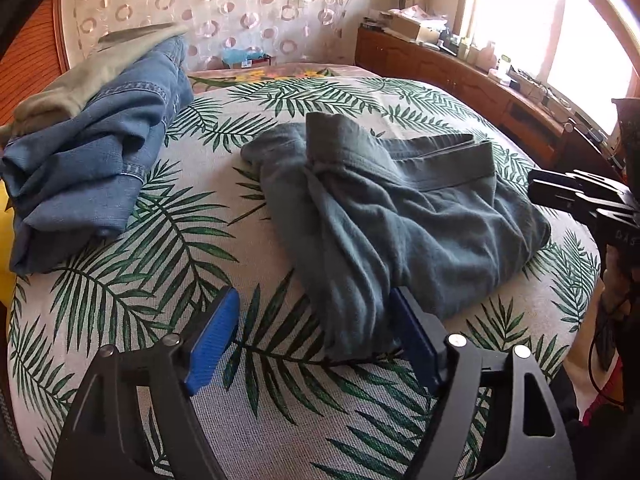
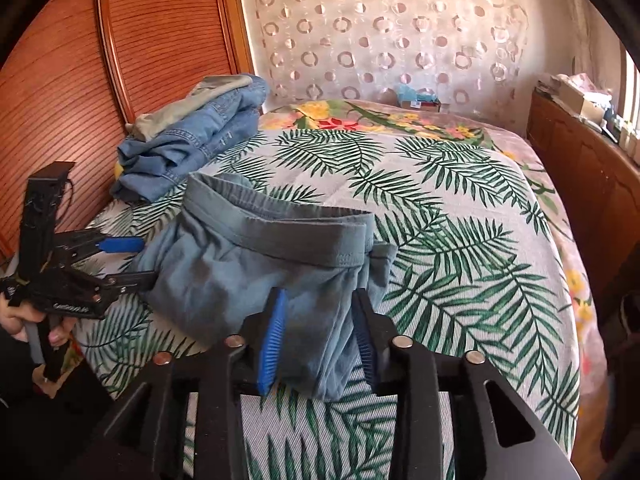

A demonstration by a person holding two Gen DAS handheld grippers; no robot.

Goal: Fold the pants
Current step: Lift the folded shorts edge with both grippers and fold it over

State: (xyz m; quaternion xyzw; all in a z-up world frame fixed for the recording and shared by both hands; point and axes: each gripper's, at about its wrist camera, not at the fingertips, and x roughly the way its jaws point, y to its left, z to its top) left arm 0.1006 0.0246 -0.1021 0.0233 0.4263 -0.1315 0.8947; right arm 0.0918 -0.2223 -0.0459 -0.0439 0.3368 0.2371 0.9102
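**Grey-blue pants sit bundled mid-bed, both grippers loose**

The grey-blue pants (image 1: 400, 216) lie in a folded, rumpled bundle on the palm-leaf bedspread (image 1: 168, 320), roughly mid-bed, waistband (image 2: 288, 236) on the far side of the bundle. The left gripper (image 1: 316, 340) hovers at the near left edge of the bundle, jaws spread wide; its right blue pad (image 1: 412, 340) sits at the cloth's near edge, while the left pad is over bare bedspread. Nothing is pinched there. The right gripper (image 2: 320, 340) is at the bundle's other end, jaws parted, a fold of the pants lying between the pads; whether the pads touch the cloth, I can't tell. Far left, by the wooden headboard (image 2: 60, 80), a pile of denim jeans (image 1: 92, 152) with an olive garment (image 1: 80, 76) on top. A hand (image 2: 28, 320) grips the left tool's handle.
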